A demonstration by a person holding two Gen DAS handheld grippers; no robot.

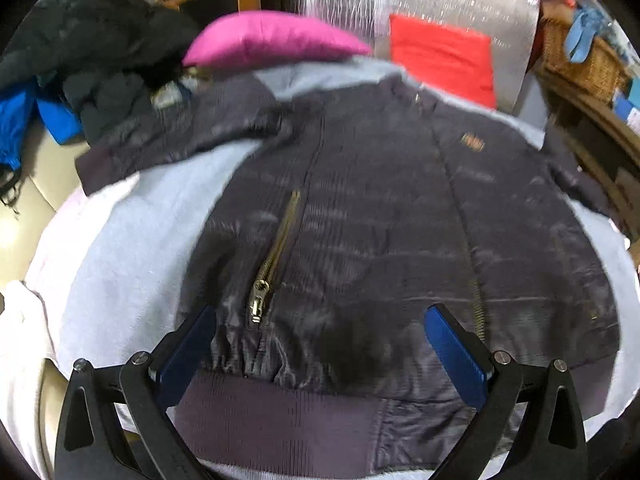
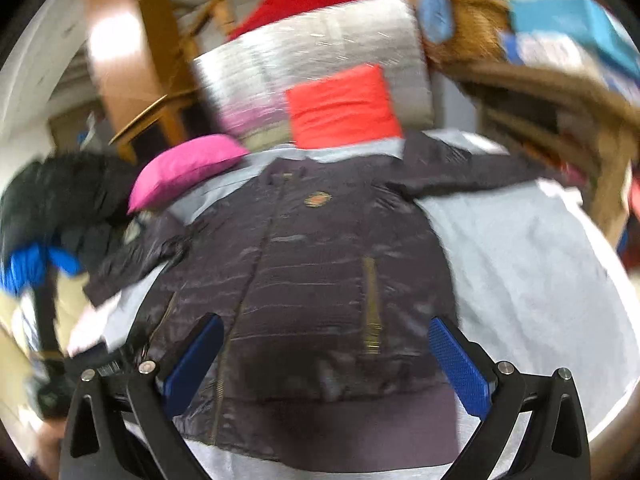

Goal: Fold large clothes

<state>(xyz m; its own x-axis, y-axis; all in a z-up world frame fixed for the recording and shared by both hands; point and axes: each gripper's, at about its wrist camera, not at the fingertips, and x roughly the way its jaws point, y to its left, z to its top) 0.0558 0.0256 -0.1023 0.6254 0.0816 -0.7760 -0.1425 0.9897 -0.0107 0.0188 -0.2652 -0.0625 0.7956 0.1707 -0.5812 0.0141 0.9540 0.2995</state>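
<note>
A dark purple padded jacket lies spread front up on a light grey sheet, sleeves out to both sides, ribbed hem nearest me. It also shows in the right wrist view. My left gripper is open and empty, just above the hem, its blue pads either side of the left pocket zip. My right gripper is open and empty above the hem, near the right pocket zip. Both views are blurred.
A pink cushion and a red cushion lie behind the collar. A pile of dark and blue clothes sits at the left. Wicker baskets and wooden shelves stand at the right. The left gripper's body shows in the right wrist view.
</note>
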